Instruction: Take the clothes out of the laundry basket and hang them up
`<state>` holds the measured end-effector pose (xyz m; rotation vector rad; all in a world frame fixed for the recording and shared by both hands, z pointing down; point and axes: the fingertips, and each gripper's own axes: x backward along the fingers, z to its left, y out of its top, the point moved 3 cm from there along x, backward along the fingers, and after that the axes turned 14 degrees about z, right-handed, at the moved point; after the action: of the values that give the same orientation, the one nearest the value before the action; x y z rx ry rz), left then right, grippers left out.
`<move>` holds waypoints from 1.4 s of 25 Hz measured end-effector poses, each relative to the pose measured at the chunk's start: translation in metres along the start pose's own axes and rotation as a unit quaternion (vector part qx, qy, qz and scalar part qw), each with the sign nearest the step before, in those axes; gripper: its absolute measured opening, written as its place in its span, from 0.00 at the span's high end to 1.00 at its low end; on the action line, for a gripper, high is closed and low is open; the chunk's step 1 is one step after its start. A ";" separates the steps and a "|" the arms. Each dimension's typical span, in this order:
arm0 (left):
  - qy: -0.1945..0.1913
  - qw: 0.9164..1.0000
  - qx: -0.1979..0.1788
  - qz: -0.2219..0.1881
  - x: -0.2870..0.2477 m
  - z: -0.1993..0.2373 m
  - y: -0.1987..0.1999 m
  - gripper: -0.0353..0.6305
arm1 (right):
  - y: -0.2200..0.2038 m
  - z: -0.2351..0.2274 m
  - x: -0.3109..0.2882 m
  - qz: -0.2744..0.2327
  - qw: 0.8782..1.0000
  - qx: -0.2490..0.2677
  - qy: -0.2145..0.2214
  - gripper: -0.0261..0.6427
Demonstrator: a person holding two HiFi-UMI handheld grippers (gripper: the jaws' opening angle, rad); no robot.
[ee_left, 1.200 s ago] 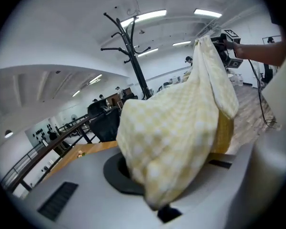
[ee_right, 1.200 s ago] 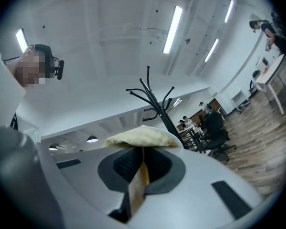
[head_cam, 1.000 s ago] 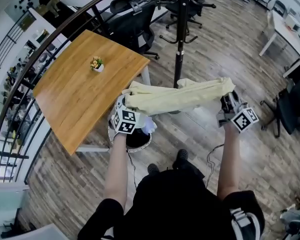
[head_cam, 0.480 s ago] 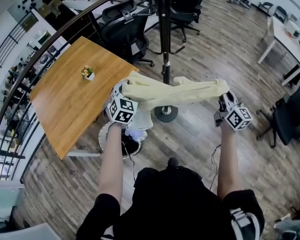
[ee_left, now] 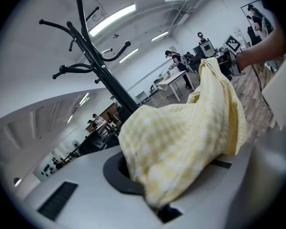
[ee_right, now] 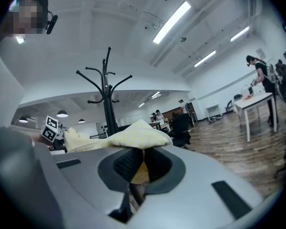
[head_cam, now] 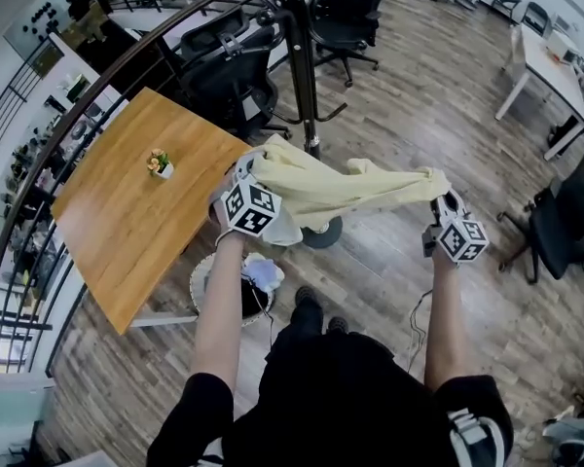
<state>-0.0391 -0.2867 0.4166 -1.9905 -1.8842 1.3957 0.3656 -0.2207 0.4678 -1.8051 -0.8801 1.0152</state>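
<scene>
My left tongs point(ee_left: 158, 205) are closed on one end of the pale yellow checked garment point(head_cam: 343, 185). The cloth bunches over the tips, so I hardly see the pads themselves. My right tongs point(ee_right: 135, 171) are closed too, and a thin fold of the other end is pinched between the ribbed pads. The garment hangs in the air between my two hands, stretched almost flat, above the floor and well clear of the laundry basket point(head_cam: 202, 272).

I judge that the taking-out step is done for this piece and the hanging step is in hand. The black coat stand point(head_cam: 294, 61) is just behind the cloth. The next move calls for lifting the garment higher and laying it over one curved hook without letting either end slip.

In the head view the hooks are cut off at the top; only the two gripper views show them. I cannot tell what kind of garment it is, perhaps a shirt. My left arm covers part of the basket, where something white and bluish point(head_cam: 263, 271) remains beside the wooden tabletop point(head_cam: 117, 227).
</scene>
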 end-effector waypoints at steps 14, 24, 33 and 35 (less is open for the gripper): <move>-0.087 0.987 -0.131 -0.017 -0.094 -0.007 0.038 0.90 | -0.001 -0.043 -0.042 0.009 0.993 -0.013 -0.113 0.94; -0.140 0.982 -0.127 -0.007 -0.118 -0.042 0.068 0.90 | -0.002 -0.025 -0.087 0.043 0.993 0.030 -0.105 0.94; -0.165 0.980 -0.109 0.019 -0.130 -0.048 0.053 0.90 | 0.007 0.120 -0.173 0.104 0.970 0.170 0.143 0.94; -0.166 0.981 -0.102 0.024 -0.131 -0.049 0.054 0.90 | 0.002 0.153 -0.182 0.125 0.953 0.170 0.217 0.84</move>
<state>0.0536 -0.3828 0.4847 -2.0028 -2.2105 1.7022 0.1528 -0.3272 0.4724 -1.7665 -0.1955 0.8133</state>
